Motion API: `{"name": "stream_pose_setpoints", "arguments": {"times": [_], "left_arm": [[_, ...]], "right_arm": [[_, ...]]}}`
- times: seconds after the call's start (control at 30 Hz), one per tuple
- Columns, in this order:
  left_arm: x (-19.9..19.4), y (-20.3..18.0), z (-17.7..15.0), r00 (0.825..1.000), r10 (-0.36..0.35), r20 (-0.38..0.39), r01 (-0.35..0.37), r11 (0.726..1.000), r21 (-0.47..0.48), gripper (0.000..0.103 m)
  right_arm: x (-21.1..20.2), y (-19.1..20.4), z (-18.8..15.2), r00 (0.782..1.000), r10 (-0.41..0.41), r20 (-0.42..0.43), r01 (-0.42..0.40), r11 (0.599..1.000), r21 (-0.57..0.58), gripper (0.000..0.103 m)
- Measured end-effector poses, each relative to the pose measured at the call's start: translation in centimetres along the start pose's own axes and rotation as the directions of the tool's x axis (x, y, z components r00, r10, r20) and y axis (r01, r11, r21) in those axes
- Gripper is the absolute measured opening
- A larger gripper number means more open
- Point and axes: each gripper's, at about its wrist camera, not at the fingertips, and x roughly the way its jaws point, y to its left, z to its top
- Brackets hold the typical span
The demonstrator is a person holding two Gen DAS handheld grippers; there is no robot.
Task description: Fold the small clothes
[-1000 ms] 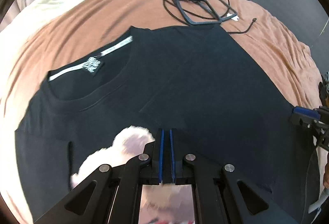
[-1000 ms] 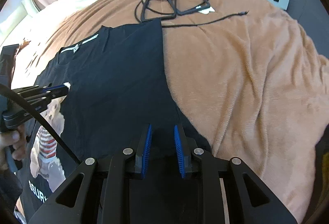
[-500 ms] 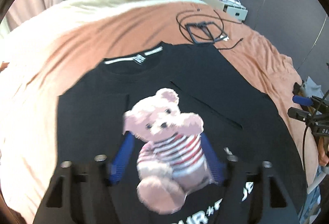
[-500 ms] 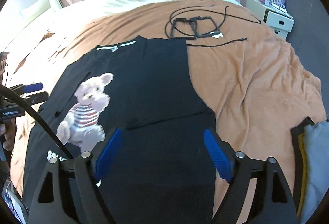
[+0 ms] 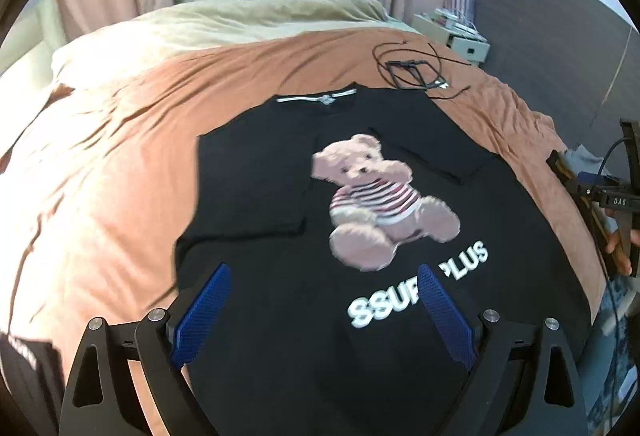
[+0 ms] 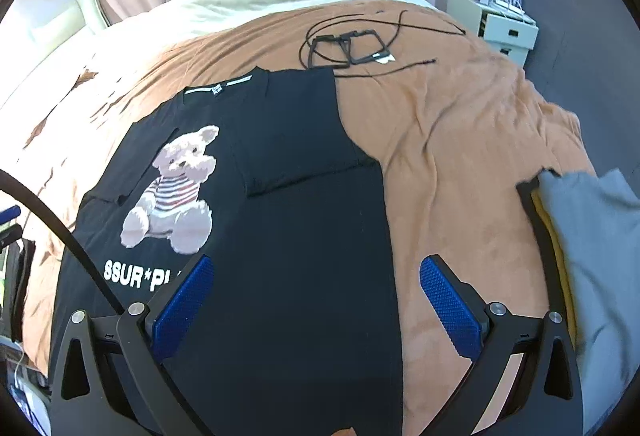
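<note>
T-shirt [image 5: 360, 236] lies flat with both sleeves folded in (bear print up); lengthwise folds remain, I judge. Left gripper [image 5: 322, 316] and right gripper [image 6: 316, 310] have just been opening, fingers spread, nothing between them.

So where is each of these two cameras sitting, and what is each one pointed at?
Left wrist: rides the left gripper, looking down over its open blue fingers at the black T-shirt; the person's other hand shows at right.
Right wrist: rides the right gripper, open, over the shirt's edge and the brown blanket.
Shared: shirt, bear print, black cables.
</note>
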Motion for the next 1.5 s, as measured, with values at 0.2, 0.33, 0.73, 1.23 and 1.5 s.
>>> {"name": "stream_pose_setpoints", "arguments": {"times": [0.2, 0.33, 0.73, 1.23, 1.5], "left_arm": [[-4.1, 3.0, -4.1, 0.999, 0.025, 0.023, -0.024, 0.998, -0.053, 0.095], [-6.8, 4.3, -6.6, 0.998, 0.042, 0.053, -0.038, 0.996, -0.078, 0.095], [-11.7, 7.0, -13.8, 0.996, 0.012, 0.089, 0.002, 0.988, -0.157, 0.095], [-14.0, 8.8, -22.1, 0.988, -0.017, 0.154, 0.065, 0.949, -0.31, 0.093], [-14.4, 9.4, -25.8, 0.982, -0.05, 0.185, 0.12, 0.912, -0.393, 0.086]], "right_arm": [[-2.8, 0.1, -1.6, 0.999, -0.038, 0.021, 0.038, 0.999, -0.018, 0.103], [-4.6, 0.4, -3.2, 0.999, -0.017, 0.029, 0.017, 1.0, -0.003, 0.103], [-9.9, -0.4, -8.4, 0.996, -0.059, 0.069, 0.056, 0.997, 0.045, 0.103], [-12.4, -3.5, -16.7, 0.991, 0.005, 0.13, -0.021, 0.993, 0.119, 0.103], [-12.1, -5.4, -19.9, 0.984, 0.117, 0.136, -0.14, 0.974, 0.176, 0.091]]}}
